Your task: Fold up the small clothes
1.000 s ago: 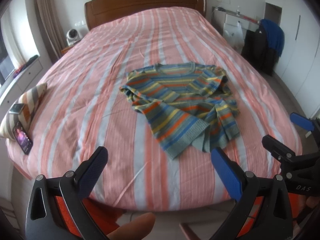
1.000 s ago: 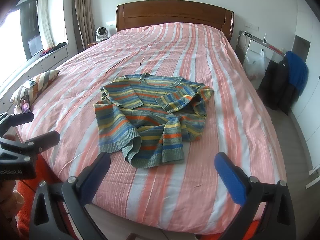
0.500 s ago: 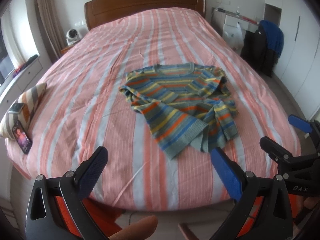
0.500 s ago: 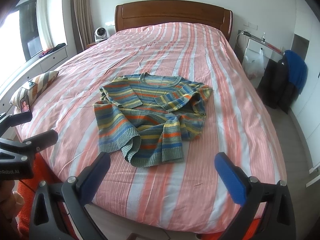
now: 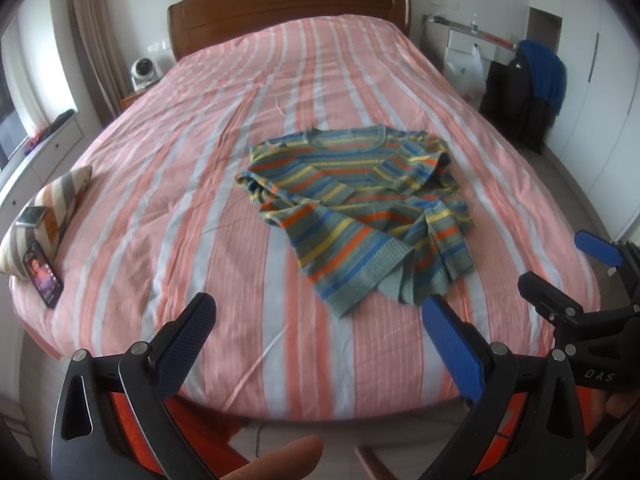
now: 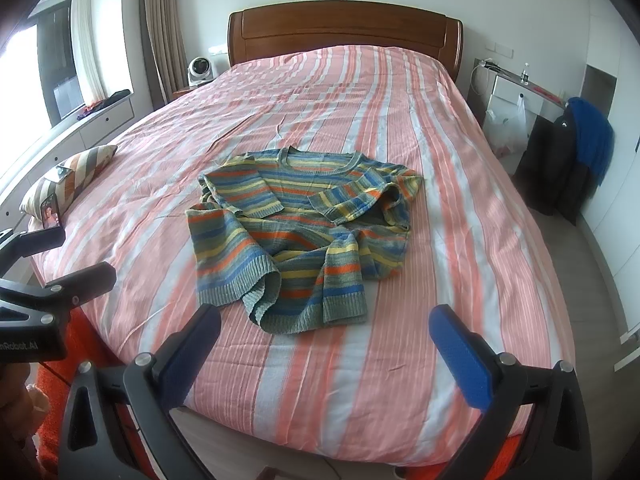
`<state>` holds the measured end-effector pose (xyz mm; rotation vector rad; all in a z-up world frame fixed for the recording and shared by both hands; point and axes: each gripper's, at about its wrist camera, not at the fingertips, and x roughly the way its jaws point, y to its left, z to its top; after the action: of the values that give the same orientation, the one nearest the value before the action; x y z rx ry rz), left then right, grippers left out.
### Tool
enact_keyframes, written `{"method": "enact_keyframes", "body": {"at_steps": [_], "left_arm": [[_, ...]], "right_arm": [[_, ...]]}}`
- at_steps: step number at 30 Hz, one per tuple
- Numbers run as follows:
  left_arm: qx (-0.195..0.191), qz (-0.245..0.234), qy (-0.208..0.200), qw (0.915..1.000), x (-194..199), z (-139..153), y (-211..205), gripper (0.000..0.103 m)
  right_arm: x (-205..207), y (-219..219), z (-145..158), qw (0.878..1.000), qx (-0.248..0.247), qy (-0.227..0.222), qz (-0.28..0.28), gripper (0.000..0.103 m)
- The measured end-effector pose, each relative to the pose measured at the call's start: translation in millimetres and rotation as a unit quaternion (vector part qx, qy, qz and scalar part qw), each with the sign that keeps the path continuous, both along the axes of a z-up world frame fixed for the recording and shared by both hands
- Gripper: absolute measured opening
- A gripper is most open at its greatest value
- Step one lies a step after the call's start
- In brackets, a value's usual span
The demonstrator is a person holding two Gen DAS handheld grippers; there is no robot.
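A small striped knit sweater [image 5: 360,208] lies crumpled on the bed, sleeves and hem folded over each other; it also shows in the right wrist view [image 6: 300,236]. My left gripper [image 5: 316,320] is open and empty, hovering at the foot edge of the bed, short of the sweater. My right gripper [image 6: 324,336] is open and empty, also at the foot edge, just short of the sweater's hem. Each gripper appears at the side of the other's view: the right one [image 5: 568,272], the left one [image 6: 60,256].
The bed [image 5: 200,200] has a pink and white striped cover and a wooden headboard [image 6: 344,28]. A striped cushion [image 5: 52,204] with a phone [image 5: 42,276] lies at the left edge. A chair with dark and blue clothes [image 6: 572,160] stands on the right.
Both grippers have moved slightly closer to the bed; the sweater has not moved. Both stay open.
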<state>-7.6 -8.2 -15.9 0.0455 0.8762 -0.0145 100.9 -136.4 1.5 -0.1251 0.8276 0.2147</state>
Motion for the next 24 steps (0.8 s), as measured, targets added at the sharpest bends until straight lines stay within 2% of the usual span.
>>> {"method": "enact_keyframes", "body": {"at_steps": [24], "left_arm": [[0.000,0.000,0.002,1.0000,-0.7,-0.9,-1.5,0.103]], "right_arm": [[-0.8,-0.6,-0.5,1.000,-0.004,0.001,-0.002,0.102]]}}
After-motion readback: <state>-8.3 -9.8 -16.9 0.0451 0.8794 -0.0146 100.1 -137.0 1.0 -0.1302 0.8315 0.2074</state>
